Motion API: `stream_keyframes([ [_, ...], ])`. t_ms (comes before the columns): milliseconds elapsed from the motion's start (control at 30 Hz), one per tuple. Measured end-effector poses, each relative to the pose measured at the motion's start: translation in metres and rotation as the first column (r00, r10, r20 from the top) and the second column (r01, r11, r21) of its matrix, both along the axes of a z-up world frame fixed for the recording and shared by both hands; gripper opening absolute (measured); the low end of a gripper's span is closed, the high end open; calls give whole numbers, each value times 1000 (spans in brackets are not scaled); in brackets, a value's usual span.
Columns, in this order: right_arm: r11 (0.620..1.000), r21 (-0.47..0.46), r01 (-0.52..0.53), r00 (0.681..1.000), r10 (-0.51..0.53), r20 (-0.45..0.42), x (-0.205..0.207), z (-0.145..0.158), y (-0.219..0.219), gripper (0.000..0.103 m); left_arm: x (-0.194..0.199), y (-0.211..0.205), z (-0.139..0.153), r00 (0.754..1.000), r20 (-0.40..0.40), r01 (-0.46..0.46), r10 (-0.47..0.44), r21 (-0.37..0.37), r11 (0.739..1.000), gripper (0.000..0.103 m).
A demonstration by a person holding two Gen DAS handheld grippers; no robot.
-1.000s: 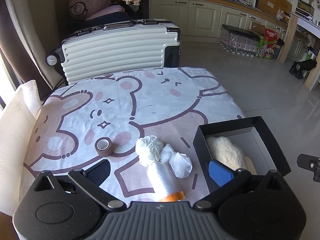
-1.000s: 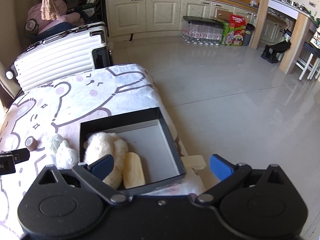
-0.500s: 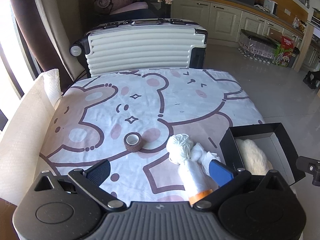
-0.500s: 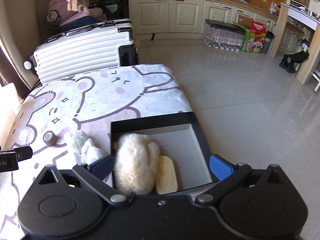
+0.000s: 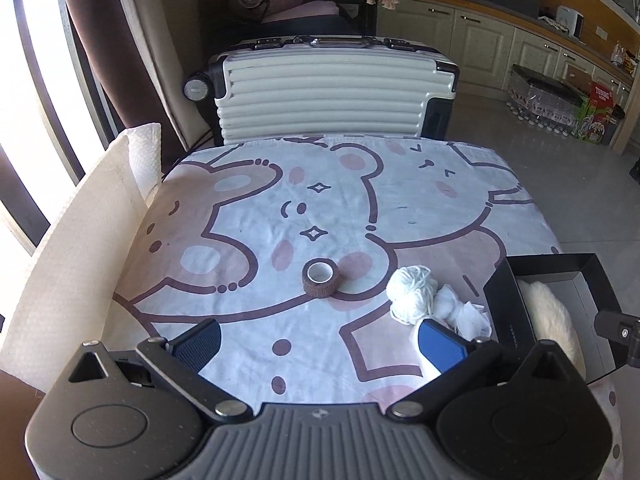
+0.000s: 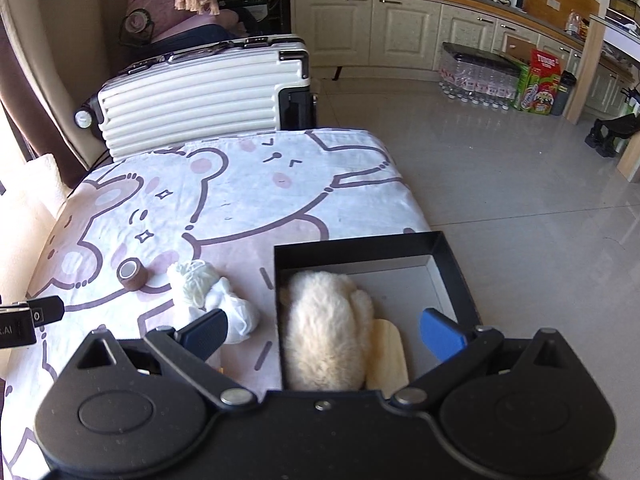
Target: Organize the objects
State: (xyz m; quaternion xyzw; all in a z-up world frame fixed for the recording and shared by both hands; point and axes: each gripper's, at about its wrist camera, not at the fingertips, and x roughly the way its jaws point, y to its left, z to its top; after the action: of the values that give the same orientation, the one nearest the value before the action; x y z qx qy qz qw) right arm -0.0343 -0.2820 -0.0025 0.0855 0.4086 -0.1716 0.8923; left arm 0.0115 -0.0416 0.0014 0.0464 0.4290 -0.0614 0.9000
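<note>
Left gripper [image 5: 320, 338] hovers low over the counter [image 5: 248, 208], fingers spread wide apart and holding nothing. Straight ahead of it sits the brown tape roll [image 5: 320, 278], lying flat on the bear-print cloth with its hole facing up. Just to the right is the ball of white yarn [image 5: 412, 294], touching a crumpled white plastic bag [image 5: 466, 312], which trails down behind the gripper's right blue finger [image 5: 440, 344].

Over to the right gripper [image 6: 324, 334]: fingers wide apart too, nothing between the pads, poised above the near end of the black box [image 6: 360, 246]. Inside the box, a fluffy cream toy [image 6: 326, 336] lies along the left wall, with a pale wooden piece [image 6: 386, 354] tucked right beside it (what exactly it is, hard to tell). The rest of the box floor is bare grey. The box sits at the counter's right edge, well apart from the tape roll. Behind the counter stands a white ribbed suitcase [image 5: 332, 92] on its side.
</note>
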Motion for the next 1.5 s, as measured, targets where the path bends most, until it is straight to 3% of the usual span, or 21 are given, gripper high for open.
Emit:
stream_keyframes([
  [1100,994,33,-102,995,101,20,37,-13,44,103,17,53,-6,995,0,-103,103,-38,994,103],
  [1500,979,137,-153,986,160,-41,58,-34,51,103,34,71,-19,984,-49,-178,174,-95,979,103],
])
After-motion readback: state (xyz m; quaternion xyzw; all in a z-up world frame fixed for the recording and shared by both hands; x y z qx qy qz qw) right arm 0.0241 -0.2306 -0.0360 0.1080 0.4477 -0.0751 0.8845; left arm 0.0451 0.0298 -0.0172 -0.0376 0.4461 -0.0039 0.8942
